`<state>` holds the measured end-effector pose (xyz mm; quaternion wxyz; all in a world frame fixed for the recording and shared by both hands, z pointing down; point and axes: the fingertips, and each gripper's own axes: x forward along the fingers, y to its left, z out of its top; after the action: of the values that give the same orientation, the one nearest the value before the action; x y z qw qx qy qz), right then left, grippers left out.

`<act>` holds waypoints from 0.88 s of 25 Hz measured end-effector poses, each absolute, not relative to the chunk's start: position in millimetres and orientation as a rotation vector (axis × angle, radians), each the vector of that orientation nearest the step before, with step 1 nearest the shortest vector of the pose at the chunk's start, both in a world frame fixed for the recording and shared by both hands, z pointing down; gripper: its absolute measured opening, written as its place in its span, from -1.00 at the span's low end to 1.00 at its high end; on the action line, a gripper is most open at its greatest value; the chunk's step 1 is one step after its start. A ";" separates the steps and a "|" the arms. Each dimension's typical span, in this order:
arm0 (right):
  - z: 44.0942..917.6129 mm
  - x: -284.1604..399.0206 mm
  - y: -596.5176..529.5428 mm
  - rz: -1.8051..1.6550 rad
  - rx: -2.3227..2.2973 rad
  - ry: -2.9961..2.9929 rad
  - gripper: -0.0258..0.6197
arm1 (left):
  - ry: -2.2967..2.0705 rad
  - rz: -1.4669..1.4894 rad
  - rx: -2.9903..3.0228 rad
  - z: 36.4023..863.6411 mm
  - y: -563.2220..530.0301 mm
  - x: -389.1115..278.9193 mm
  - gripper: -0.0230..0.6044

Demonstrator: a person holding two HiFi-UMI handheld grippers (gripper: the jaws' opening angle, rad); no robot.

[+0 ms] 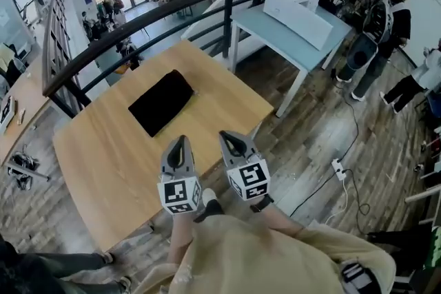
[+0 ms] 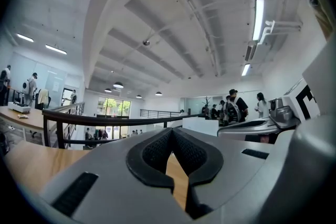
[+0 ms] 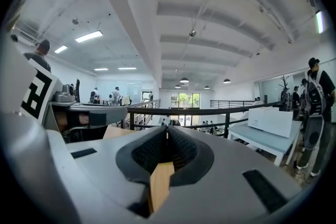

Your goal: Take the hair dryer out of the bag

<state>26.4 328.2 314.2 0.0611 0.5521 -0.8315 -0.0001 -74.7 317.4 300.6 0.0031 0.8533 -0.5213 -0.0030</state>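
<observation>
A flat black bag is laid at the middle of a pale wooden counter, its long side running from 7 o'clock to 1 o'clock in the head view. The bag is seen closed and lying flat. The hair dryer is not shown in any view, and whether it is inside cannot be told.

At 5 o'clock from the bag, over the near edge of the counter, the left gripper and the right gripper are held side by side, well apart from the bag and pointed toward 12 o'clock. In each gripper view the dark ribbed pads are seen pressed together at the tips, with nothing caught between them; only the wood of the counter is seen through the gap below.

Beyond the counter, from 9 o'clock round to 1 o'clock, a curved black metal railing is seen. At 1 o'clock a pale blue table carries a white rectangular box. At 3 o'clock from the grippers a white power strip lies on the dark wooden plank floor.
</observation>
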 end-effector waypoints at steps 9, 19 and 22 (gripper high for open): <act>315.8 -36.3 156.9 0.021 1.556 -2.575 -0.86 | -1.644 0.023 2.598 306.3 153.8 -142.1 -0.89; 385.2 -36.9 48.2 0.135 1.396 -2.553 -0.86 | -1.646 0.222 2.462 385.4 50.0 -149.8 -0.89; 409.5 -36.0 15.5 0.168 1.315 -2.560 -0.86 | -1.670 0.307 2.407 413.7 20.6 -149.1 -0.89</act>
<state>-36.0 15.5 409.5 0.1288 0.4524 -0.8806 0.0577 -149.1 20.6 413.7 0.0977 0.8132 -0.5642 0.1036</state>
